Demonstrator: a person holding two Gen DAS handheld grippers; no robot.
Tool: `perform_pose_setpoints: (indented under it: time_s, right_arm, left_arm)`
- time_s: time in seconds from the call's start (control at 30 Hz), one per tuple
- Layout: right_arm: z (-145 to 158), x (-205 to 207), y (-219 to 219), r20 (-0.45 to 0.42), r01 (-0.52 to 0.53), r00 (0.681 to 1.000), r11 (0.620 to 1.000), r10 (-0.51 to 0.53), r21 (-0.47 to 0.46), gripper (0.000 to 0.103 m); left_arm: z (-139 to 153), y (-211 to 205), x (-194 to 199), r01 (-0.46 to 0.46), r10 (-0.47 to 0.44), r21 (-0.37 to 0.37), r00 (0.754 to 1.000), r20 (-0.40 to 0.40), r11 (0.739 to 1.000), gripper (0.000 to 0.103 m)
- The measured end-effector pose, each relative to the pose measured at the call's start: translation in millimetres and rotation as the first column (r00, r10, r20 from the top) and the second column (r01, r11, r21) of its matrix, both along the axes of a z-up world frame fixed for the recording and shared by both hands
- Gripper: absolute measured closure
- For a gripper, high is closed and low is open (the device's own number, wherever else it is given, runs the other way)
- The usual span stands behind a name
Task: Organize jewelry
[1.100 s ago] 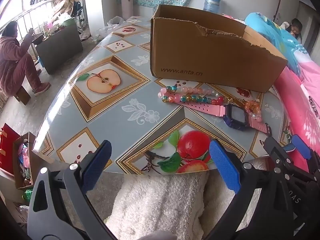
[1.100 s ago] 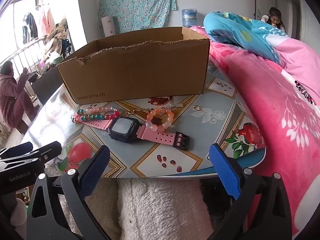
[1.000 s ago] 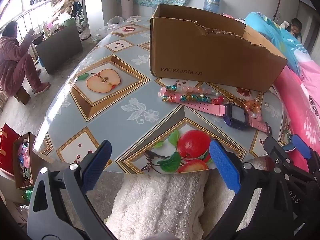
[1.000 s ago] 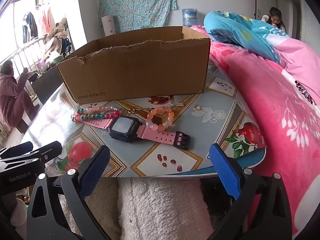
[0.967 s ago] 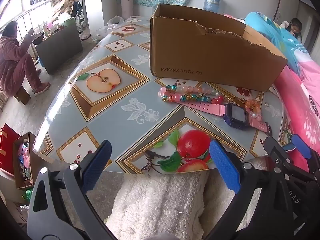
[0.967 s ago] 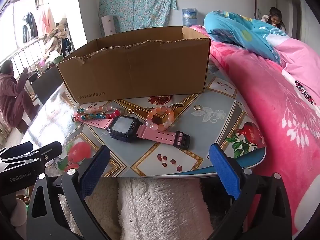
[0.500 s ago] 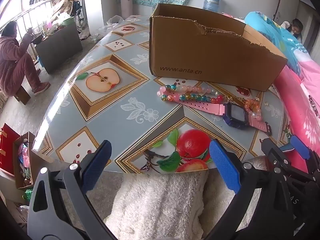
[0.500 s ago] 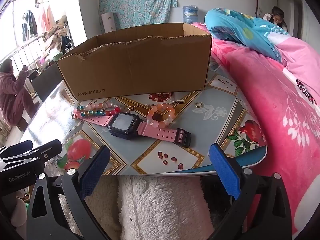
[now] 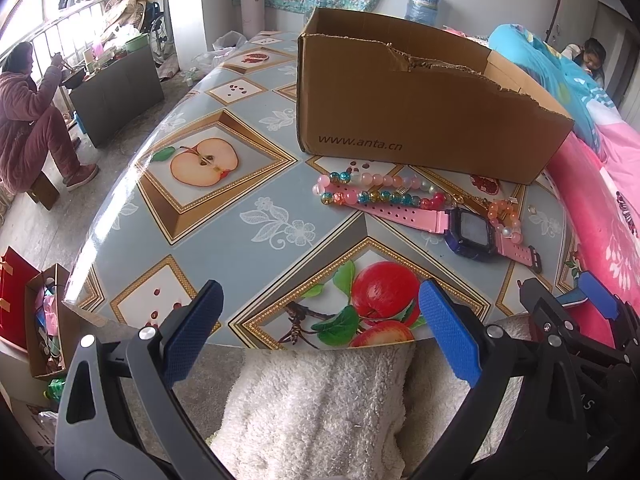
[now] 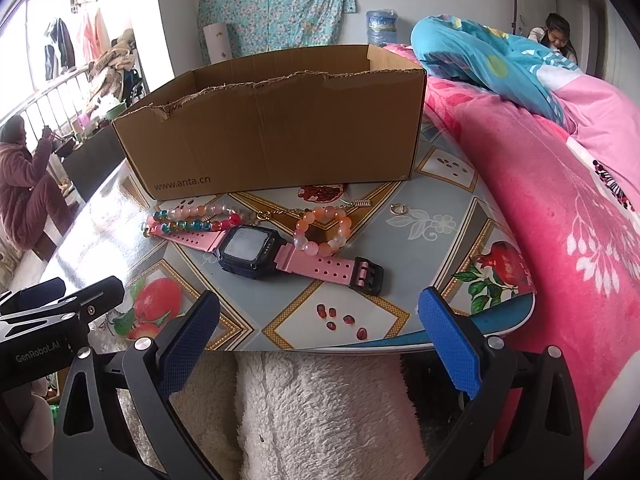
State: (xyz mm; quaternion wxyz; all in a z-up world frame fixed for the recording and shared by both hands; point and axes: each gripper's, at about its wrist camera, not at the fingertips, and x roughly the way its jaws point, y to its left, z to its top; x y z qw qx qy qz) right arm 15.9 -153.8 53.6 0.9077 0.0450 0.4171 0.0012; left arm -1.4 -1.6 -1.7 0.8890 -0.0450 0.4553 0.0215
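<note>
A pink-strapped watch (image 10: 256, 249) with a dark face lies on the table in front of an open cardboard box (image 10: 280, 128); it also shows in the left wrist view (image 9: 468, 232), as does the box (image 9: 420, 120). A long multicoloured bead bracelet (image 10: 192, 218) (image 9: 376, 192) lies left of the watch. A small orange-pink bead bracelet (image 10: 322, 230) touches the strap. A thin gold chain (image 10: 312, 208) and a small ring (image 10: 398, 209) lie near the box. My left gripper (image 9: 316, 332) and right gripper (image 10: 316, 328) are open and empty at the table's near edge.
The round table (image 9: 200, 216) has a glossy fruit-print cover. A pink blanket (image 10: 560, 220) lies against its right side. A white fluffy cloth (image 10: 320, 412) is below the near edge. A seated person (image 9: 28, 116) is far left on the floor.
Both grippers have moved slightly forward towards the table; the jewelry looks a little nearer. Nothing on the table has moved.
</note>
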Motion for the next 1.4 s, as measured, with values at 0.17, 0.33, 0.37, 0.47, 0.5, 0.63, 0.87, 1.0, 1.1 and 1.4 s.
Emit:
perform_pose_setpoints:
  time_s: [0.17,0.33,0.37,0.47,0.5,0.63,0.87,1.0,1.1,1.4]
  right_arm:
    - [0.3,0.1,0.0,0.000,0.000,1.000,1.000,0.000,0.000,0.006]
    - [1.4,0.4,0.4,0.001,0.001,1.000,1.000,-0.001,-0.002,0.006]
    - [1.5,0.4,0.3,0.001,0.002,1.000,1.000,-0.002,-0.002,0.006]
    - [1.3,0.3,0.1,0.000,0.001,1.000,1.000,-0.001,-0.001,0.006]
    - [1.5,0.3,0.2,0.001,0.002,1.000,1.000,-0.002,-0.002,0.006]
    - [1.4,0.2,0.0,0.001,0.001,1.000,1.000,-0.001,-0.002,0.006]
    - [2.0,0.3,-0.7,0.002,0.003,1.000,1.000,-0.003,-0.002,0.006]
    - [2.1,0.3,-0.8,0.002,0.002,1.000,1.000,-0.002,-0.002,0.006]
    - [2.0,0.2,-1.0,0.002,0.002,1.000,1.000,-0.002,-0.001,0.006]
    - [5.1,-0.8,-5.1,0.013,0.016,1.000,1.000,-0.016,-0.003,0.006]
  left_arm:
    - [-0.1,-0.4,-0.2,0.000,0.000,0.000,1.000,0.001,1.000,0.008]
    - [1.0,-5.8,-0.3,0.000,0.000,0.000,1.000,0.000,1.000,0.008]
    - [1.2,-4.7,-0.1,0.001,-0.001,0.000,1.000,0.000,1.000,0.008]
    - [1.2,-4.3,-0.1,0.000,0.000,-0.001,1.000,0.001,1.000,0.008]
    - [1.2,-5.0,-0.2,0.000,0.000,-0.001,1.000,0.001,1.000,0.008]
    - [1.3,-3.9,0.0,0.001,-0.001,-0.001,1.000,0.001,1.000,0.008]
    - [1.2,-4.0,-0.1,0.001,-0.001,-0.002,1.000,0.001,1.000,0.008]
    - [1.2,-4.6,-0.3,0.001,-0.001,-0.002,1.000,0.001,1.000,0.008]
    - [1.1,-4.8,-0.5,0.001,-0.001,-0.002,1.000,0.001,1.000,0.008]
    - [2.1,-4.3,1.6,0.000,0.000,-0.003,1.000,0.003,1.000,0.008]
